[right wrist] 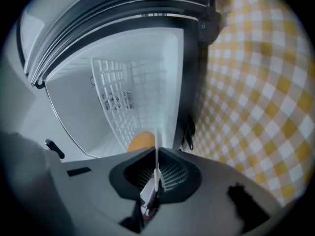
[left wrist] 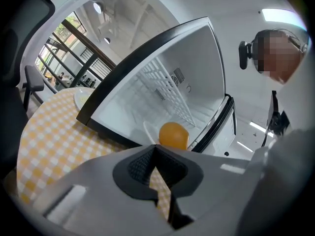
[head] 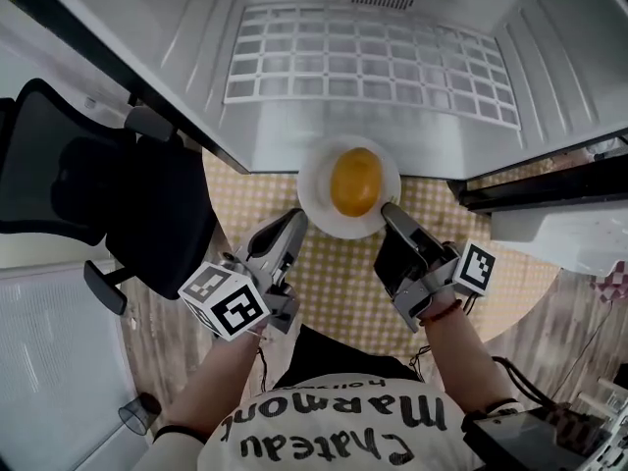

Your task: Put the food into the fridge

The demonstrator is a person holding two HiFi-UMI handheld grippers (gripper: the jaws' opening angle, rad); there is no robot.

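1. Jaws of the left gripper (head: pixel 297 221) are closed together at the near-left rim of the plate (head: pixel 316 196). The left gripper view shows no gap between them and the rim right at their tip, so I judge them pinched on it.
2. Between the two grippers, the plate lies over the far edge of the checked table (head: pixel 343 283). Its far rim is at the lower front lip of the open fridge (head: pixel 294 135). I cannot tell whether it is lifted clear of the cloth. The orange (head: pixel 355 182) sits at the plate's middle. It is round, so it has no long axis to line up, and nothing holds it but the shallow dish.
3. Jaws of the right gripper (head: pixel 390 210) are clamped on the near-right rim. In the right gripper view the thin white edge runs straight between them.
4. The coming move turns on one relation. The fridge opening lies straight ahead, on the far side of both grippers. Its bare floor is just beyond the plate and its wire shelf (head: pixel 373 67) is deeper in.
5. The two grips sit about evenly left and right of the orange, and neither is clearly nearer the opening. The move looks like a level push away from the person, with both hands advancing together. If one side leads or dips, the plate would tilt and the orange could roll off.
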